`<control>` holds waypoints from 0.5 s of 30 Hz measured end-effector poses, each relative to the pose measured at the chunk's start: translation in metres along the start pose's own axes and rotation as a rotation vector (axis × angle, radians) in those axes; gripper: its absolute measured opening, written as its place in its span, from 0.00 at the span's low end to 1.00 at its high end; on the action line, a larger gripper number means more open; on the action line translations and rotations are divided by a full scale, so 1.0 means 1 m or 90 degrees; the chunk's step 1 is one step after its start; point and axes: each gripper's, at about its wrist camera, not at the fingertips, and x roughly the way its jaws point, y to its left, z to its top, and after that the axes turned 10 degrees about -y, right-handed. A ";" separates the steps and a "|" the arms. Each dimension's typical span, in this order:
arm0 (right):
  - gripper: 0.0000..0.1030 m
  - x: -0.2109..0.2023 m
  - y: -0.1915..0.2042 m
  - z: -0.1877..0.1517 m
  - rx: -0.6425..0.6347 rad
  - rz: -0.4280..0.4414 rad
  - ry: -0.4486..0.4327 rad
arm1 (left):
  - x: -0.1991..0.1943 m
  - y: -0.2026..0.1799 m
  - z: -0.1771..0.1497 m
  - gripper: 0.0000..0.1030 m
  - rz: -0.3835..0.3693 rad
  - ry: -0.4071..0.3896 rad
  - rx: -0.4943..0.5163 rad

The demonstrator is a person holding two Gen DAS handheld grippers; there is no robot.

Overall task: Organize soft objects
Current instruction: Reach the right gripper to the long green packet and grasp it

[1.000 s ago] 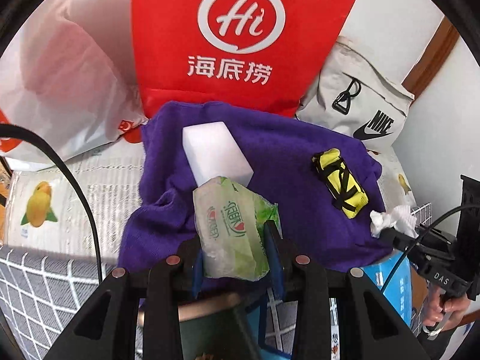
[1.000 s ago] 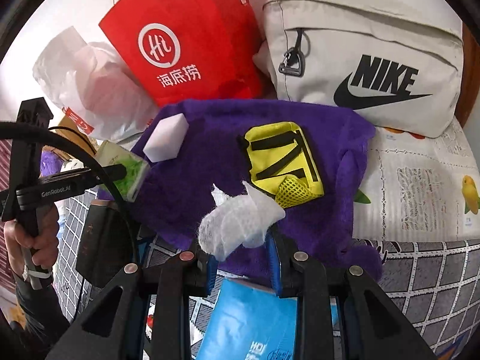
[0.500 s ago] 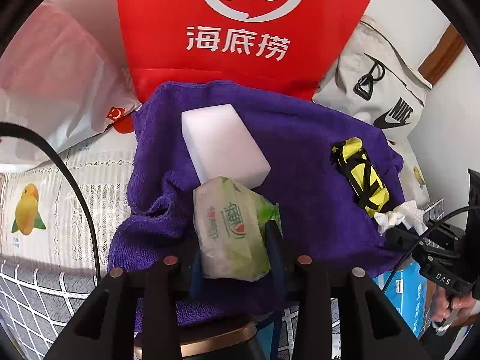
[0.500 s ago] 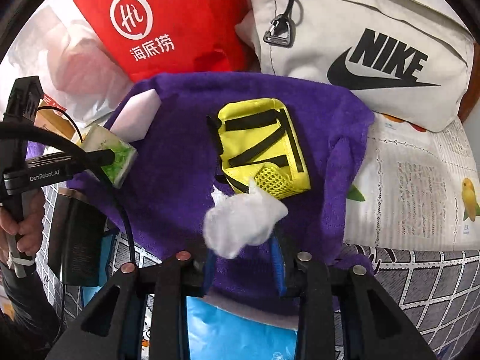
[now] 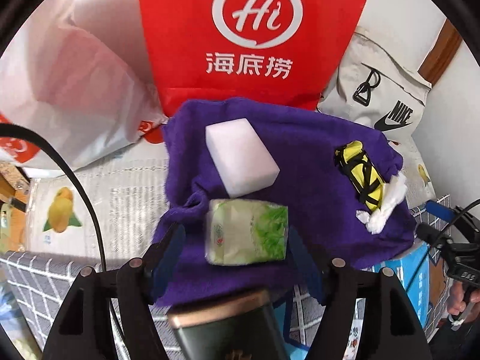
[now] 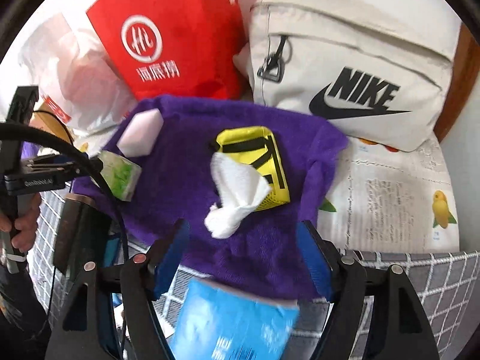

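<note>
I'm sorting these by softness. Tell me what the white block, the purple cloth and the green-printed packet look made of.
White rectangular block: likely foam sponge; matte, crisp edges, no print.
Purple cloth: fuzzy pile fabric, probably microfibre or terry; its edges slump and bunch.
Green-printed packet: thin glossy plastic wrap, creased; possibly tissues inside, contents unseen.

- Both views are bright and evenly lit, with soft daylight and only faint shadows.
- The fisheye lens bends straight lines, and a black vignette rings each frame, heaviest at 10 and 2 o'clock.
- The red bag (image 5: pixel 255 36) is sharp in the left view but smeared by motion blur in the right view.
- The blue packet (image 6: pixel 234 321) at 6 o'clock in the right view is badly blurred.
- The white plastic bag (image 5: pixel 75 90) at 10 o'clock looks washed out.
</note>
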 end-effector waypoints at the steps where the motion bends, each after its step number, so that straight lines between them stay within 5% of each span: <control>1: 0.72 -0.009 0.003 -0.001 0.000 0.003 -0.009 | -0.006 0.000 -0.002 0.68 0.003 -0.004 0.001; 15: 0.72 -0.118 0.045 -0.091 0.002 0.007 -0.095 | -0.092 -0.001 -0.061 0.68 0.010 -0.050 0.011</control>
